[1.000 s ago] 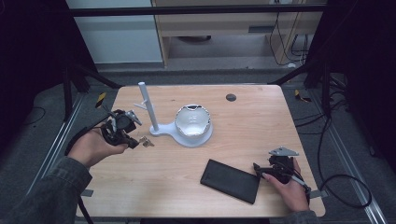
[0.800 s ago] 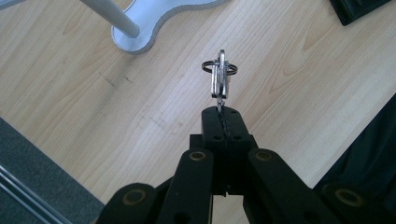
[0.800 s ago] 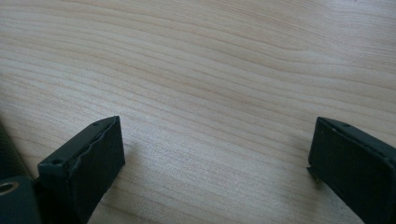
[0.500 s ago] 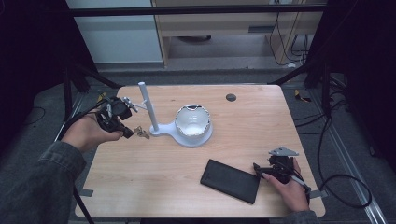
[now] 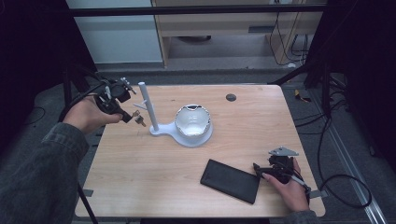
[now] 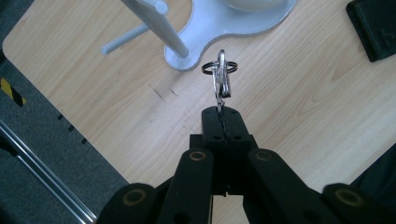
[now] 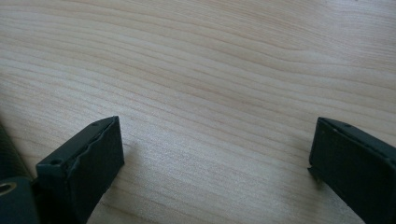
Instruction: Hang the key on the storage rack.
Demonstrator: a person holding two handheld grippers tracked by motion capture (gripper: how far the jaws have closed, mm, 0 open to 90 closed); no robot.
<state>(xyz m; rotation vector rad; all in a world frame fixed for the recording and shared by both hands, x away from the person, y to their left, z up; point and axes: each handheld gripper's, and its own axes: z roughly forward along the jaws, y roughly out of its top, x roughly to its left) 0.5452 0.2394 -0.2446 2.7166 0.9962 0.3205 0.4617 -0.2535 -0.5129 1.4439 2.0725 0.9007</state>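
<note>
Black right tongs (image 5: 261,171) rest released near the surface's (image 5: 140,186) near right corner, beside a black slab (image 5: 230,180). Farther off, near the far left corner, our left tongs (image 6: 222,122) clench a key ring (image 6: 221,74), lifted beside the white stand (image 5: 161,126).

Left claw (image 6: 223,122) clamped, right claw (image 7: 212,154) agape

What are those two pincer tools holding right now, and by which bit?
The left gripper pinches a bunch of keys by the blade end, ring hanging away. The right gripper is open, holding nothing.
</note>
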